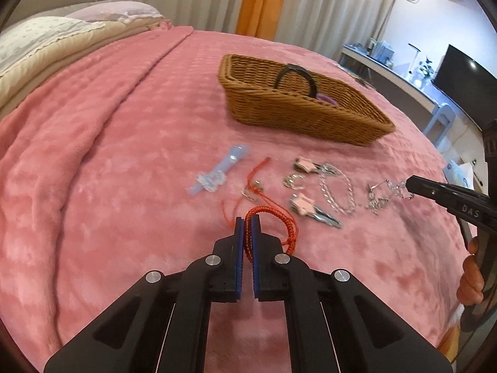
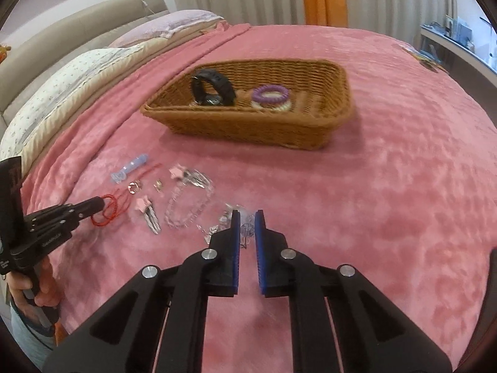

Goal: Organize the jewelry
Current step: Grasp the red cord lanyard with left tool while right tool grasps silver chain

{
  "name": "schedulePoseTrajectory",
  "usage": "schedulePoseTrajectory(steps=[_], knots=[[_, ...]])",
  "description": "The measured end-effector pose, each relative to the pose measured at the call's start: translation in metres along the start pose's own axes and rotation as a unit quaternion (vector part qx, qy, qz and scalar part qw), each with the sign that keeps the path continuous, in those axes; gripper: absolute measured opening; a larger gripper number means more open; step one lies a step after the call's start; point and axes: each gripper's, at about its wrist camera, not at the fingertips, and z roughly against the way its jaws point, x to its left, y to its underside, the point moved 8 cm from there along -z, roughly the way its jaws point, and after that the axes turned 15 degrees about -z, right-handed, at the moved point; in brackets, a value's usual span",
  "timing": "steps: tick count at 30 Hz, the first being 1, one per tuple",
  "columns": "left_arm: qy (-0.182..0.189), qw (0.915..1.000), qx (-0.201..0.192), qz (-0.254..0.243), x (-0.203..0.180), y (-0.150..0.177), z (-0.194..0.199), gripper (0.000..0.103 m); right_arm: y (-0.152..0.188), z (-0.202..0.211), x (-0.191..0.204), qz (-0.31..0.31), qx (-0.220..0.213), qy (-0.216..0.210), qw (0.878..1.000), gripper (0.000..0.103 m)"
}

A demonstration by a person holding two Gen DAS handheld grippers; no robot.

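1. Red cord bracelet (image 1: 273, 227): clamped between the pads of the left gripper (image 1: 247, 222); loose loops dangle beside the tips and may snag the gold charm (image 1: 248, 191) just ahead.
2. Silver chain (image 2: 223, 222): pinched at the right gripper (image 2: 247, 217) tips; a thin hold, so it could slip.
3. Wicker basket (image 2: 338, 124): well ahead of both.

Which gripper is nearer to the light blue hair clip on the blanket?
Left. The left gripper, shut on the red cord bracelet, is just beside the light blue hair clip. The right gripper is farther away, beyond the silver pieces.
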Motion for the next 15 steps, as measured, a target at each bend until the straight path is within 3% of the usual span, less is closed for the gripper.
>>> schedulePoseTrajectory(steps=[9,10,12,13,15], knots=[[0.009,0.9999,0.007,-0.009,-0.013,0.010,-0.001,0.003,0.028,0.003,-0.005,0.006,0.041,-0.028,0.999,0.010],[0.011,0.9999,0.007,-0.008,-0.013,0.011,-0.002,0.003,0.029,0.003,-0.005,0.006,0.047,-0.034,0.998,0.016],[0.015,0.9998,0.006,-0.009,-0.014,0.011,-0.002,0.003,0.030,0.005,-0.003,0.014,0.043,-0.034,0.998,0.042],[0.016,0.9998,0.006,-0.011,-0.015,0.011,-0.002,0.003,0.029,0.008,-0.003,0.020,0.033,-0.028,0.999,0.063],[0.018,0.9997,0.005,-0.014,-0.016,0.012,-0.002,0.003,0.028,0.010,0.000,0.040,0.015,-0.018,0.999,0.066]])
